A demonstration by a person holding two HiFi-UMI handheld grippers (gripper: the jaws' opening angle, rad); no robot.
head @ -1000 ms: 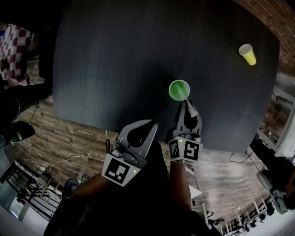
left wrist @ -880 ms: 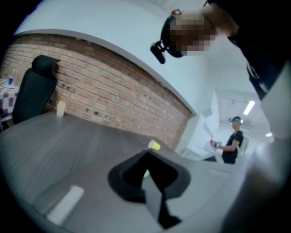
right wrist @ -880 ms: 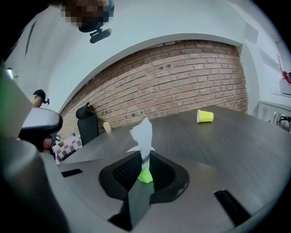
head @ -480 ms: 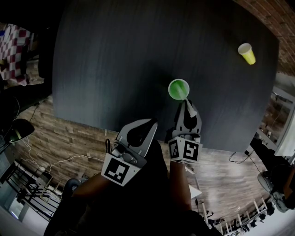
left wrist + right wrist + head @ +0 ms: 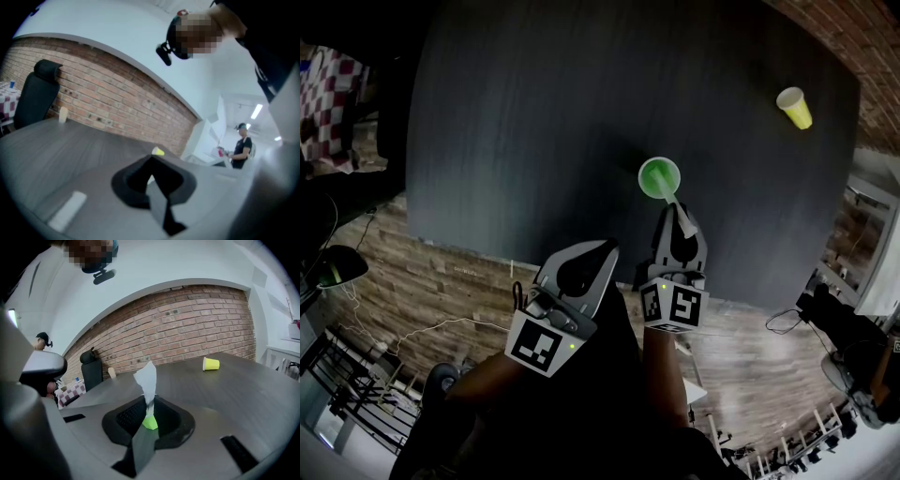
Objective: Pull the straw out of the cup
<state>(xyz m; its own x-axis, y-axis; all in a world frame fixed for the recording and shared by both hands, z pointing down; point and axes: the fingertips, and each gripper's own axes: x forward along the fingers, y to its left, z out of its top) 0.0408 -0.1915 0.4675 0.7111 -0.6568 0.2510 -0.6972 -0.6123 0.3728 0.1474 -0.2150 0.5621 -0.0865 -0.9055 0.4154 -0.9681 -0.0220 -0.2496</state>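
The straw (image 5: 148, 380) stands in the cup (image 5: 659, 176) on the table (image 5: 534, 141), another cup (image 5: 794, 107) far right.

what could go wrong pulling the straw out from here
The green cup stands free: the left tool hovers off the edge of the table, so the cup may lift or tip with the straw. The right tool grips only a thin stretch of the straw, which could slip or bend.
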